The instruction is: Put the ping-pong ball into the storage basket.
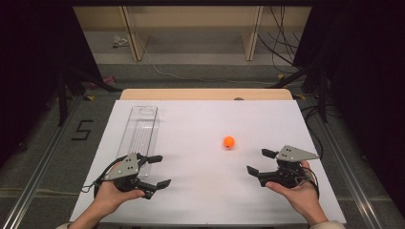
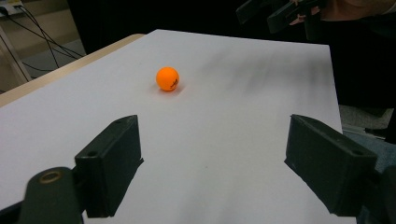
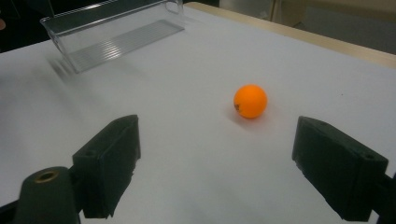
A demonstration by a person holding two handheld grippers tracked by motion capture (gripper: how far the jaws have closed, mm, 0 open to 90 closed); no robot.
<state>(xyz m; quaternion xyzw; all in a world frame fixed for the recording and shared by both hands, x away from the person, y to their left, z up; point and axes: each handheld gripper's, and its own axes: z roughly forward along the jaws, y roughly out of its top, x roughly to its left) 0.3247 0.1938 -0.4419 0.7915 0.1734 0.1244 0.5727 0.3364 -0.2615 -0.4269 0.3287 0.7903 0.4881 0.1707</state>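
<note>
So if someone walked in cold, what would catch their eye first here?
The orange ball, alone on the white table, right of centre. Next, the clear plastic tray lying lengthwise along the left side. Nearer the person, the left hand-held gripper and right hand-held gripper both stand open, holding nothing.

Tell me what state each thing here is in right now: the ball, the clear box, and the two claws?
Orange ball: loose on the white table, nothing touching it.
Clear tray: lying flat near the left claw, empty.
Left claw: open, holding nothing.
Right claw: open wide, holding nothing, short of the ball.
</note>
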